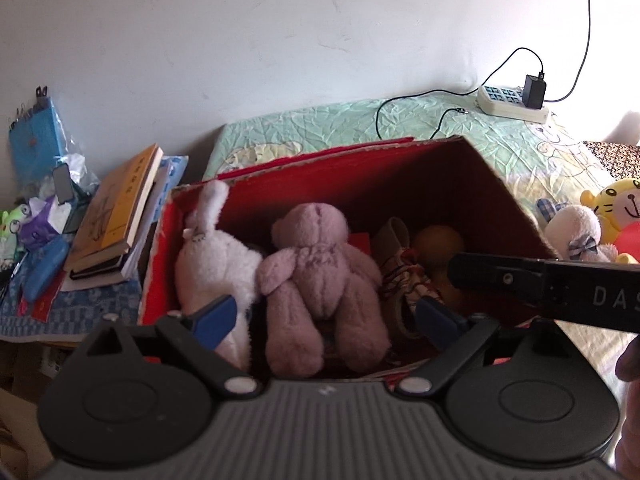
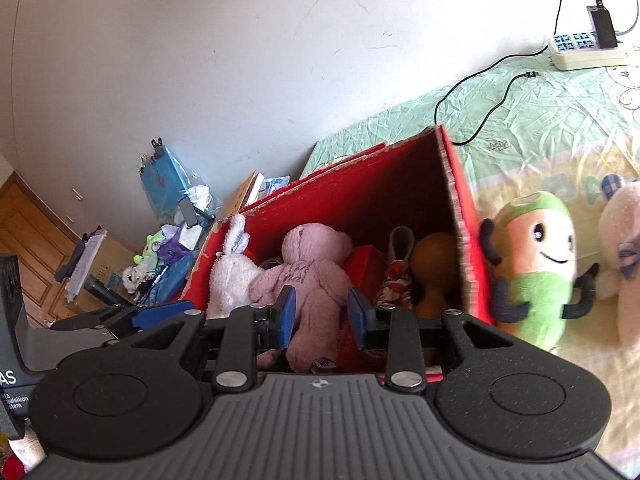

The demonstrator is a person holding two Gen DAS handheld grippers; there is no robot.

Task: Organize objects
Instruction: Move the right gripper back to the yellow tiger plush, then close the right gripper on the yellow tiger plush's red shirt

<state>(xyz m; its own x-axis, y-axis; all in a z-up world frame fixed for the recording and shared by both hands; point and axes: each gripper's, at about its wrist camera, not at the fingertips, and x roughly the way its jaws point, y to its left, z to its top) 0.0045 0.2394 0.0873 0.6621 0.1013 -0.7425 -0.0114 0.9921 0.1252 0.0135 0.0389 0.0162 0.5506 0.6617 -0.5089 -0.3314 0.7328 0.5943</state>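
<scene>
1. White wall [image 1: 240,60] filled the upper part of both views, with a green crinkled bedspread [image 1: 500,140] below it at the right.
2. On the bedspread stood a red cardboard box [image 1: 400,168], open at the top, in the centre of both frames.
3. Inside it, a pink teddy bear [image 1: 320,280] lay back-up at centre, touching a white plush rabbit [image 1: 216,256] on its left; a brown rounded object [image 1: 438,242] sat at the right.
4. The left gripper [image 1: 326,316] hovered at the box's near edge, its blue pads spread wide on either side of the bear, gripping nothing.
5. The right gripper [image 2: 322,316] likewise stood parted over the bear's legs, empty.
6. A green-and-peach smiling plush [image 2: 536,268] lay just outside the box's right wall.
7. A white power strip [image 1: 512,100] rested at upper right; stacked books [image 1: 116,216] sat at the left.
</scene>
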